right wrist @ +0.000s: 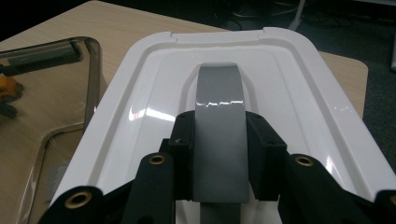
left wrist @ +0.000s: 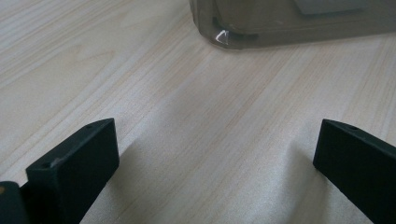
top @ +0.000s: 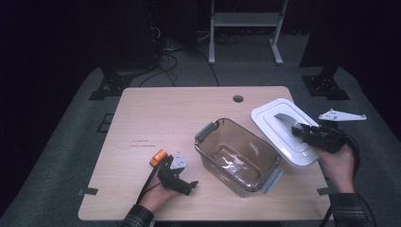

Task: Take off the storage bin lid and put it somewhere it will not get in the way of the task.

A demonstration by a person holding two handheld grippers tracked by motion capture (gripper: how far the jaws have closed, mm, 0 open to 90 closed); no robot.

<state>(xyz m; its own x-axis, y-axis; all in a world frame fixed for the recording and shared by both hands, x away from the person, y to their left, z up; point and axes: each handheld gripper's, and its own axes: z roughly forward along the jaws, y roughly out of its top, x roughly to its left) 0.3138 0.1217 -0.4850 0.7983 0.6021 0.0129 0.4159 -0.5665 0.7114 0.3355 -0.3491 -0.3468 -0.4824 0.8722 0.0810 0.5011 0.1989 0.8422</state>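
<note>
Right gripper view: right gripper (right wrist: 219, 154) pinches the grey strap handle (right wrist: 218, 121) of the white plastic lid (top: 283, 130), lying at three o'clock beside the clear brown-tinted container (top: 236, 156). Left gripper (top: 182, 182), spread, rests at seven o'clock. Next, probably, lifting the lid squarely over the container.

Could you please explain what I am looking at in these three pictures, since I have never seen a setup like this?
A person sits at a wooden table and holds a hand-operated gripper in each hand. One picture looks down from above; the other two come from cameras riding on each gripper, looking along its black fingers. On the table stands a clear plastic container with grey latches, and beside it lies its white lid. The right gripper is shut on the lid's grey handle. The left gripper rests open near the container, holding nothing. A small orange object lies beside the left hand; what it is I cannot tell.
</note>
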